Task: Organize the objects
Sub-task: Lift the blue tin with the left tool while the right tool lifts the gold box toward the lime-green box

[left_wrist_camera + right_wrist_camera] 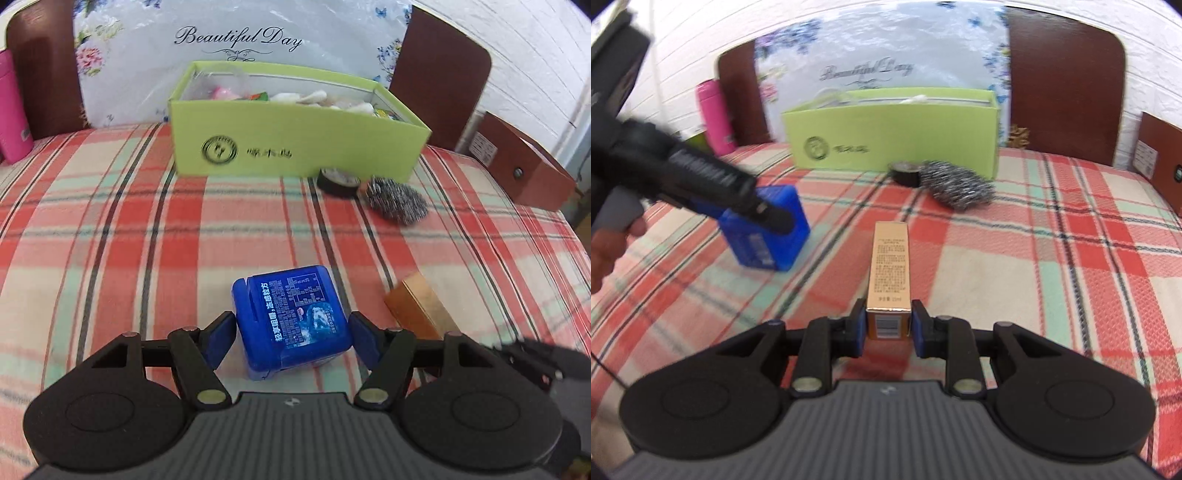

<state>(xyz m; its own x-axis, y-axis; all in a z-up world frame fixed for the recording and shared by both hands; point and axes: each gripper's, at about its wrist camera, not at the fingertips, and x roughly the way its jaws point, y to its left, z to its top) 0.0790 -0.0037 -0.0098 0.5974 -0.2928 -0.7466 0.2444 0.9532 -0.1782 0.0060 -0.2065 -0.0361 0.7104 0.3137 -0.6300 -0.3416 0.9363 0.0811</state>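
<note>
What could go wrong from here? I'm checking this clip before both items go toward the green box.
1. The left tongs straddle the blue box with gaps at both pads; it sits skewed, so closing may twist it.
2. The right tongs grip only the near end of the long gold carton; it may pivot or slip.
3. The green box already looks full.

Plaid bed (110, 221); on it: green box (295, 147), blue box (291, 321), gold carton (889, 273), tape roll (338, 182), steel scourer (399, 201).
</note>
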